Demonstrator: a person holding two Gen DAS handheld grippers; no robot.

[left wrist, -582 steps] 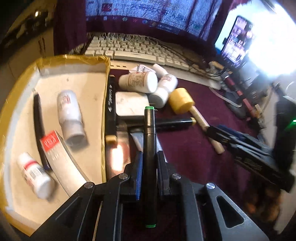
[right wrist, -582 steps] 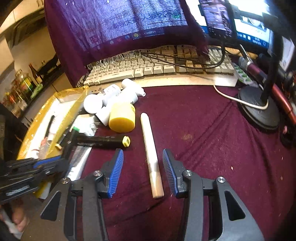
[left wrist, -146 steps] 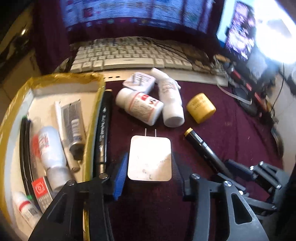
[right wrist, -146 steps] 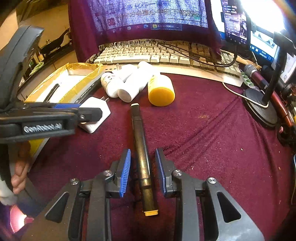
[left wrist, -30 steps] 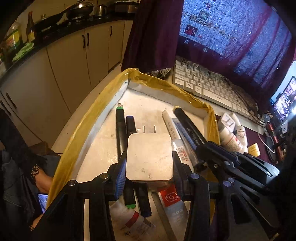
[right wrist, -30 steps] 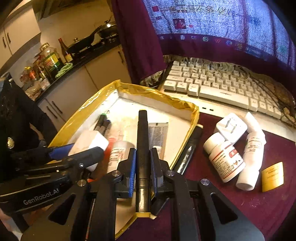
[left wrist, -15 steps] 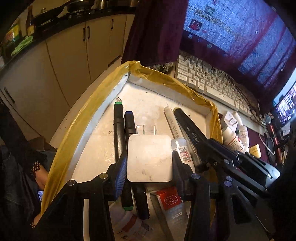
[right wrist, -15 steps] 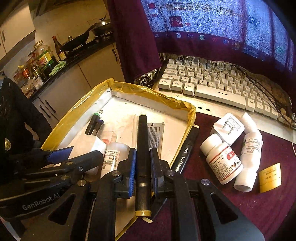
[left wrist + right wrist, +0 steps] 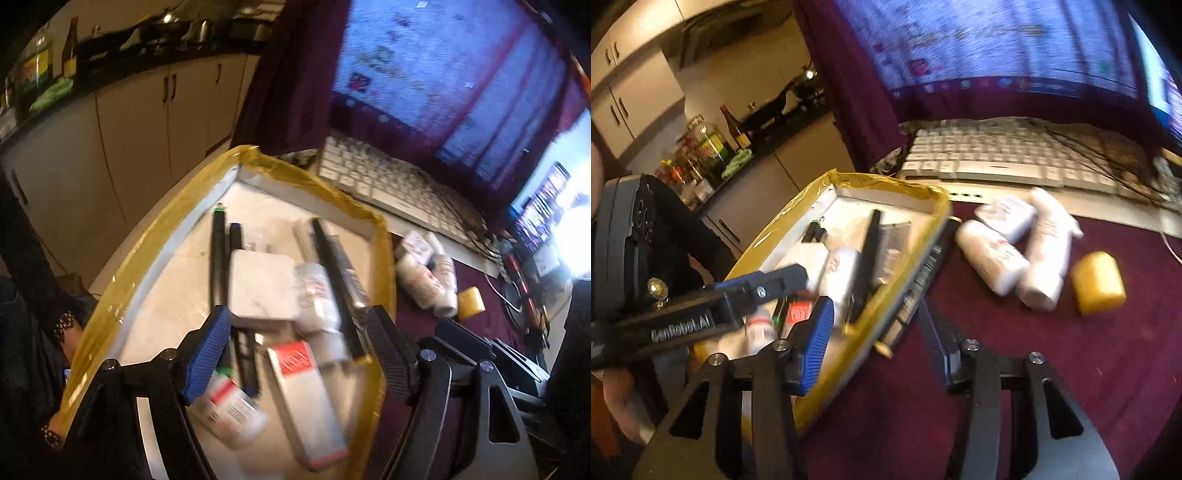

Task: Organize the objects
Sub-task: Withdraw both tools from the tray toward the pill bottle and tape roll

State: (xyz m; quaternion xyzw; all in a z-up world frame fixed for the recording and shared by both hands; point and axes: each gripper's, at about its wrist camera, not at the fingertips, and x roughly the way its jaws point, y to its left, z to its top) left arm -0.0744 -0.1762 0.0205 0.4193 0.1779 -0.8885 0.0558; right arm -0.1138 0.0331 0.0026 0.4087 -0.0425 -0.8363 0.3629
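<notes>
Both grippers' fingers wide, empty. Black marker (image 9: 916, 284) outside tray (image 9: 886, 280), lengthwise between right gripper (image 9: 875, 332) fingers; nearer right.

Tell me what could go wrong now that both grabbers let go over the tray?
The white charger lies tilted on top of the markers, so it may slide or tip. The tray looks crowded, so the bottles left on the cloth may not fit flat. A black marker lies against the tray's outer wall, where the right gripper, jaws open, could knock it.

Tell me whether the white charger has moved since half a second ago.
Yes. The white charger left the open left tongs and now lies in the yellow-edged tray, atop the markers.
</notes>
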